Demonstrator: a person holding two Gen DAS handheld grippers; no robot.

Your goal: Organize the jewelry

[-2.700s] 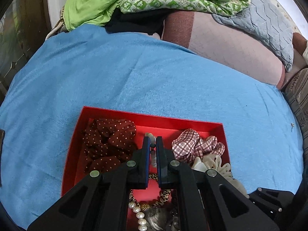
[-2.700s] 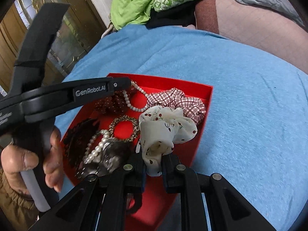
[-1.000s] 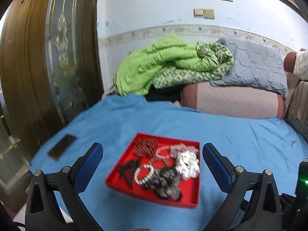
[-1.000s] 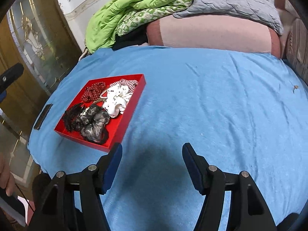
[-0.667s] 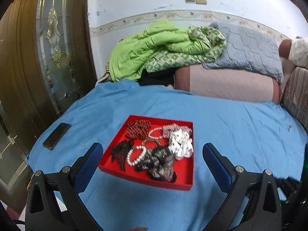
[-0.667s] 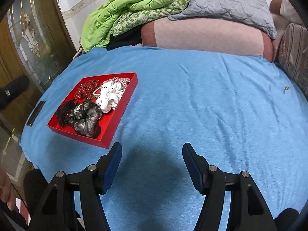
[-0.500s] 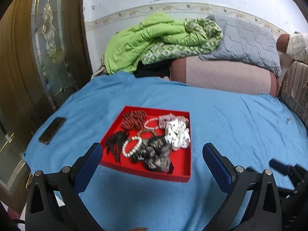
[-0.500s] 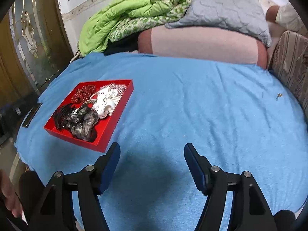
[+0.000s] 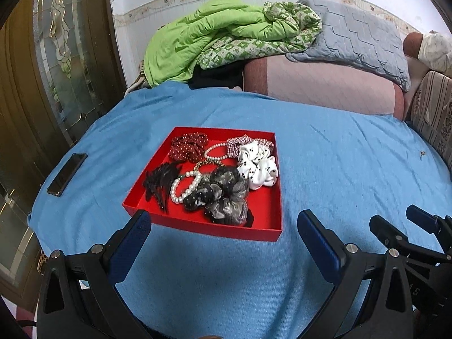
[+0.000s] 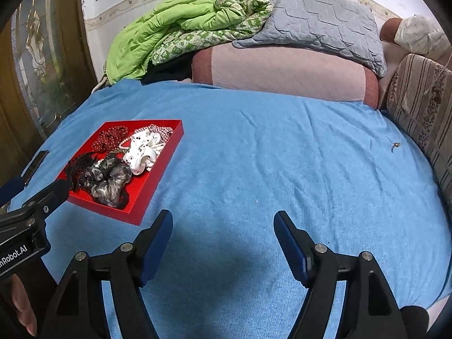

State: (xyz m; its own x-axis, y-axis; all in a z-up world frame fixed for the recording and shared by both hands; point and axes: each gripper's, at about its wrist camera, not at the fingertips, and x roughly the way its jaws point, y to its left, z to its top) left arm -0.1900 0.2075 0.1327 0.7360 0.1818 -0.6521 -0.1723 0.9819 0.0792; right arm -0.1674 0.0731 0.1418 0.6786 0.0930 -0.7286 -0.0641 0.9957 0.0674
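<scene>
Left wrist view: the shallow red cardboard tray (image 9: 158,175) on the blue bedspread (image 9: 339,169) held the scrunchies and pearl bracelets (image 9: 186,186). Left gripper (image 9: 224,236) and right gripper (image 10: 223,234) stood empty, jaws apart, the right's just opening; sorting appeared finished.

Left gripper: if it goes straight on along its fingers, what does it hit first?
Probably the near wall of the red tray, dead ahead of the open left gripper; depth unclear, so maybe the blue sheet first.
</scene>
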